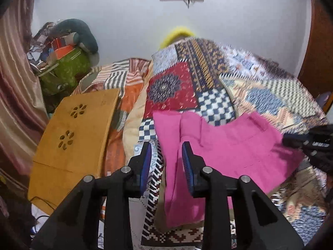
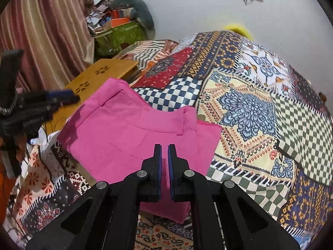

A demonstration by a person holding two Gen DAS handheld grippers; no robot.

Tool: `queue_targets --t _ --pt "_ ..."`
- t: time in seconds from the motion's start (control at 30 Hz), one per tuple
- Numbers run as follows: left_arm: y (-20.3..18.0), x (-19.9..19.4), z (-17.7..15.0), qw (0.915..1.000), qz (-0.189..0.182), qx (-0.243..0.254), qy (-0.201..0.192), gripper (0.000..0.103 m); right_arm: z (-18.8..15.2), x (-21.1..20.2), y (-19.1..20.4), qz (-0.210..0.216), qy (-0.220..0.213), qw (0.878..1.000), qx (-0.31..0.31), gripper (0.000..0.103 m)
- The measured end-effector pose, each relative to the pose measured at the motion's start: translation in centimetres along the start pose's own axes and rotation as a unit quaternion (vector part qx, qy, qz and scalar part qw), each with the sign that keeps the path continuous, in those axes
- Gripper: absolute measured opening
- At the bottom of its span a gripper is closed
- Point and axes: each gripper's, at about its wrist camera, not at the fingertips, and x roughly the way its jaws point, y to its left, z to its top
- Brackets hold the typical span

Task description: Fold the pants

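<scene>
Patchwork bedding in checks, florals and stripes covers the bed (image 2: 249,108), which stands against a pale wall, with striped curtains (image 2: 45,25) at one side. On the near part of the bed lie the pink pants (image 2: 135,133), already doubled over into a compact, roughly rectangular shape, with a waistband seam and belt loop showing near the upper edge (the lower edge hangs a little over the bed's front). A wooden lap tray (image 1: 77,129) with flower-shaped cutouts rests on the bed just beside the pants, and a green bag (image 1: 64,70) stuffed with clutter sits farther back near the curtains.

In the left wrist view, the left hand-held gripper (image 1: 166,152) hovers over the pants' left edge with its blue-padded fingers spread apart, nothing between them; the picture's right side is blurred. In the right wrist view, the right hand-held gripper (image 2: 164,152) sits above the pants' near edge, its fingers drawn almost together with a narrow gap, and no fabric visibly caught between the pads.
</scene>
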Motion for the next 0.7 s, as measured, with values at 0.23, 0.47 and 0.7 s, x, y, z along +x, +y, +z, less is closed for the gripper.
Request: queue_targets --t 0.23,0.47,0.7 --pt "-1.8 1.2 -1.9 0.9978 -0.054 0.016 0.033 0.030 -1.2 1.6 -0.6 -0.006 0.029 1.000 0.006 0.033" --pt "-1.0 6.0 -4.5 0.9941 -0.059 -0.012 0.090 0.030 -2.3 1.8 -1.2 0.002 0.041 0.999 0.011 0.033" --pt "-0.9 4.9 -4.5 0.9945 -0.051 -0.011 0.091 0.030 -3.0 0.7 -1.9 0.002 0.040 0.999 0.026 0.033"
